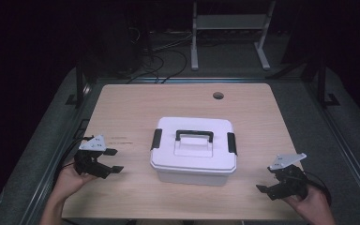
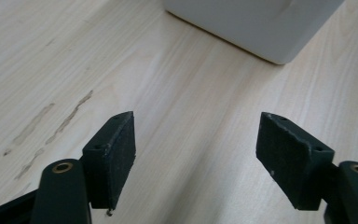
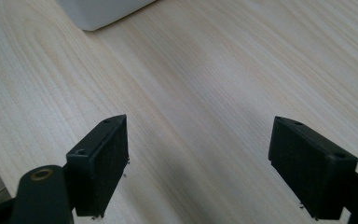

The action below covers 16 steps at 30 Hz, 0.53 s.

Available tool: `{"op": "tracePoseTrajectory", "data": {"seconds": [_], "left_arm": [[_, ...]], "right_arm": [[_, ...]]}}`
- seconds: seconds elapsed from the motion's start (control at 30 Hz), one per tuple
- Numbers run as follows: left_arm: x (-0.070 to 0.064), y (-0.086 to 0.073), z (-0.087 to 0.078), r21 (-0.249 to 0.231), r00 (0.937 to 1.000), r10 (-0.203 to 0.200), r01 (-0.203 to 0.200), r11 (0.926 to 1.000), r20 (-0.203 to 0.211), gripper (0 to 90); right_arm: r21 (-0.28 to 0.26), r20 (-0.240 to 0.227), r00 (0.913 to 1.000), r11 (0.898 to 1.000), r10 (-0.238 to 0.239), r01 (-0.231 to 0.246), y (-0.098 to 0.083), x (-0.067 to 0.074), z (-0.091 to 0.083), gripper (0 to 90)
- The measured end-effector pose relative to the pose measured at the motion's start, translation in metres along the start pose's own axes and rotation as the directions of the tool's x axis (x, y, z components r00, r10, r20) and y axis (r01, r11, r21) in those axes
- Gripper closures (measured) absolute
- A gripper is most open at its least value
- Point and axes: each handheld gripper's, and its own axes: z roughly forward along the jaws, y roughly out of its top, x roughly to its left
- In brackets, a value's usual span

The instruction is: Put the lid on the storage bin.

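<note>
Box: white plastic lidded storage box (image 1: pixel 193 151) with black handle and side latches, mid light wooden table (image 1: pixel 131 108), untouched.
Left gripper (image 1: pixel 114 161): jaws wide apart, nothing between, near box's left side.
Right gripper (image 1: pixel 263 184): jaws spread, nothing between, off box's right front corner.

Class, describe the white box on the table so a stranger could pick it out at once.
Start at the light wooden table. At its middle sits the white box, lid on. Its black carry handle and a black side latch at each end set it apart.
</note>
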Motion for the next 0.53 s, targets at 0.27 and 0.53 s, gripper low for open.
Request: {"op": "tracePoseTrajectory", "data": {"seconds": [0.27,0.53], "left_arm": [[-0.002,-0.011,-0.002,-0.014,0.9994,-0.019,0.018,0.9997,-0.028,22.3],[-0.004,-0.015,0.001,0.002,0.999,-0.017,0.017,0.9999,-0.041,19.8]], "right_arm": [[0.004,0.0,1.0,1.0,-0.002,0.002,0.0,0.001,0.001,19.4],[0.005,-0.004,0.9999,1.0,-0.013,0.013,0.001,0.001,0.002,19.4]]}}
